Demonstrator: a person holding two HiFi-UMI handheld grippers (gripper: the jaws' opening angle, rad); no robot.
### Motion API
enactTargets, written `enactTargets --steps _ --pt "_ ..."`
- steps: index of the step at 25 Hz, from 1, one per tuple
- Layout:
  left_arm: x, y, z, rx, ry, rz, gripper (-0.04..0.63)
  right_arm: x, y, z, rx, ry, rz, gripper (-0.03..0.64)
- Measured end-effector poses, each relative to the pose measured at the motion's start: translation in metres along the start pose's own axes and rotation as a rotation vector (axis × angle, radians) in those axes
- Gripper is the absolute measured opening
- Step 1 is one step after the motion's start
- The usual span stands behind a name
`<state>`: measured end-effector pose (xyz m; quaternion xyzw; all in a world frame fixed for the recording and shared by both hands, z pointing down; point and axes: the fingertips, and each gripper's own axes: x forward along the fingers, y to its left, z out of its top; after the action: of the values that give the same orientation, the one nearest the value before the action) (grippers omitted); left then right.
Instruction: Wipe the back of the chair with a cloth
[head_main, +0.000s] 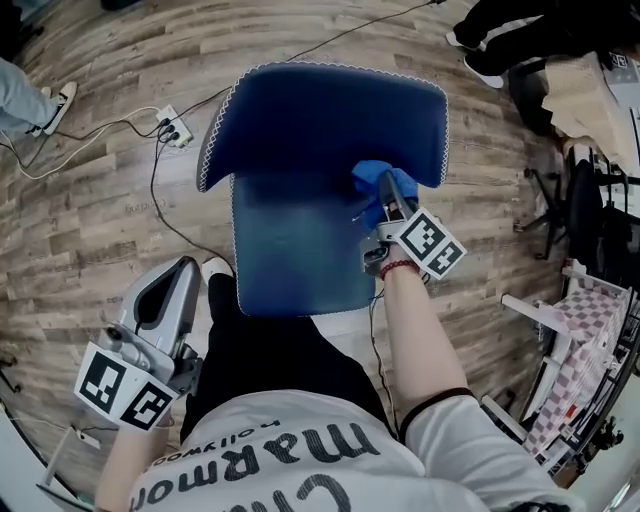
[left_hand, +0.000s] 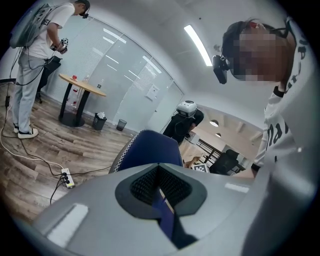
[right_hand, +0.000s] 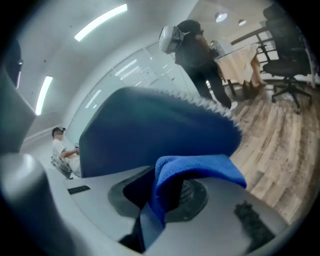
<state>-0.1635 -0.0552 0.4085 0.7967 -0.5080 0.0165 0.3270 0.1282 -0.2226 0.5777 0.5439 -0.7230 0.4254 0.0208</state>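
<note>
Nearest the wearer, the left tongs (head_main: 188, 266) hang low beside the dark trousers. Their jaws are pressed together with nothing between them.

Past the knee, the right tongs (head_main: 386, 182) are clamped on the one blue cloth (head_main: 370, 184). A fold of it spills over the jaws, and it lies against the front face of the chair back (head_main: 320, 120), low on its right side, just above the seat (head_main: 295, 250). There is a single chair, dark blue, with pale stitching along its edge.

The floor (head_main: 90, 220) is grey-brown wood plank. One white power strip (head_main: 172, 126) lies on it left of the chair, with cables trailing from it.

Farther off, the left gripper view shows one round tabletop (left_hand: 82, 85) on a dark pedestal and two small bins (left_hand: 100, 121) beside it. Glass partitions and ceiling strip lights are also in view. One person (left_hand: 35, 60) stands there, and another in dark clothes (left_hand: 186, 122) is behind the chair. A black office chair (right_hand: 287, 65) stands at the far right.
</note>
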Motion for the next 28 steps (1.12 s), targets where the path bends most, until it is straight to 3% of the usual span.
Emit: enactTargets --steps 8,13,17,28 --pt "-0.008 0.024 0.0 -0.061 -0.011 0.037 0.006 0.053 0.127 -0.126 0.077 0.274 0.257 0.066" --pt "-0.014 0.038 -0.007 -0.086 -0.012 0.06 0.006 0.085 0.18 -0.166 -0.061 0.387 0.368 0.066" --pt "-0.021 0.044 -0.017 -0.119 -0.011 0.088 0.006 0.101 0.182 -0.167 -0.168 0.416 0.365 0.066" --pt "-0.002 0.045 -0.017 -0.133 -0.009 0.094 0.006 0.105 0.074 -0.101 -0.154 0.357 0.165 0.064"
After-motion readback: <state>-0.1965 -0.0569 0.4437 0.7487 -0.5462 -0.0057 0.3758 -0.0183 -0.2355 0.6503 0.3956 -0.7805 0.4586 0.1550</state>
